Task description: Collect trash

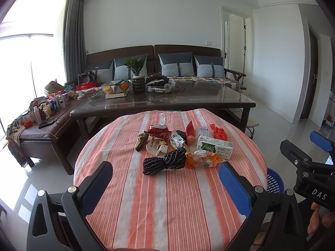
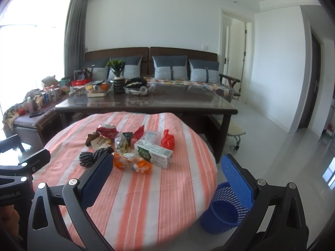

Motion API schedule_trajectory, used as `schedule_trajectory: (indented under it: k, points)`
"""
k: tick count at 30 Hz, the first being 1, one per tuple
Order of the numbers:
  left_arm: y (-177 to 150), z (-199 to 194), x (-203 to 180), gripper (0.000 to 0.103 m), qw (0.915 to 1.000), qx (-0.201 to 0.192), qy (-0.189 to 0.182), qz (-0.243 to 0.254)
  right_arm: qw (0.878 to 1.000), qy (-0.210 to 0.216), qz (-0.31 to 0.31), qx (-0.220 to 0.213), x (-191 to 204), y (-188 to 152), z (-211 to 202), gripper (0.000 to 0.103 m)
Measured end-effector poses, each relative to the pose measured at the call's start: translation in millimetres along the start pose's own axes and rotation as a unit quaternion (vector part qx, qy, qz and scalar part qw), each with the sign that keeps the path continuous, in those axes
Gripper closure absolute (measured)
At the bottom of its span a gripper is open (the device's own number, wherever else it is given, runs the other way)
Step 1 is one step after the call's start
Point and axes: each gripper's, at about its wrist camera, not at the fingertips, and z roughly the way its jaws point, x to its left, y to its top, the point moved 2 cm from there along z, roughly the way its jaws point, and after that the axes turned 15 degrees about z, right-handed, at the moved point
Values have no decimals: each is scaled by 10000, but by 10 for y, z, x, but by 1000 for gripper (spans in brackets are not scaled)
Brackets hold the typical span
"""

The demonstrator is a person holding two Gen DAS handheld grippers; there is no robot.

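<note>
Both tongs hang wide open and hold nothing above the near edge of the round table (image 1: pixel 167 209) with its orange-and-white striped cloth. Ahead of the left tongs (image 1: pixel 165 179) lies a dark coiled rope bundle (image 1: pixel 164 164), with a crumpled orange-and-white wrapper (image 1: pixel 202 160) just beside it and a green-and-white carton (image 1: pixel 214 147) behind. The right tongs (image 2: pixel 167 173) face the same heap; below their right finger stands a blue perforated plastic bin (image 2: pixel 222 209) on the floor.
</note>
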Motion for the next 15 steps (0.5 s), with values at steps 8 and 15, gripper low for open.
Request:
schedule_trajectory:
  k: [8, 15]
  points:
    - [4, 39, -96, 0, 10000, 2, -25, 14, 10000, 8, -25, -23, 15, 16, -8, 0]
    - [-1, -2, -19, 0, 10000, 20, -40, 2, 10000, 22, -39, -10, 13, -6, -6, 0]
